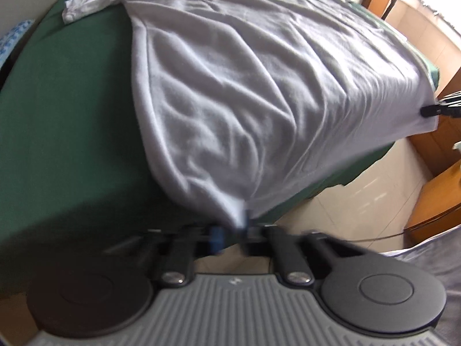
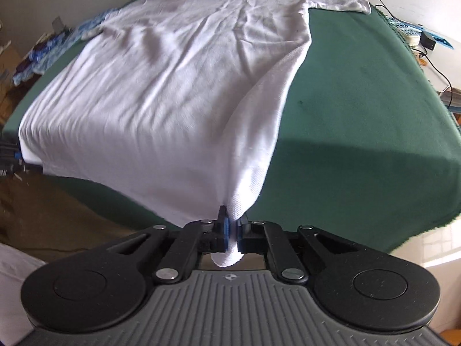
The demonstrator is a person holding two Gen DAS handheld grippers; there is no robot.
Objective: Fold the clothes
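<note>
- White t-shirt (image 2: 161, 92) spread flat on green table (image 2: 360, 109), hem at near edge.
- Left gripper (image 1: 243, 226), right gripper (image 2: 234, 232): each clamped on a hem corner.
- No fold visible.

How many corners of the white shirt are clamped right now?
2. The left gripper pinches one hem corner of the white shirt; the right gripper pinches the other. The sleeves lie free on the green cloth.

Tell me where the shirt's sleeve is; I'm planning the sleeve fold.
In the right wrist view one sleeve lies flat at the upper right, on the green cover, far from the right hand-held gripper.
</note>
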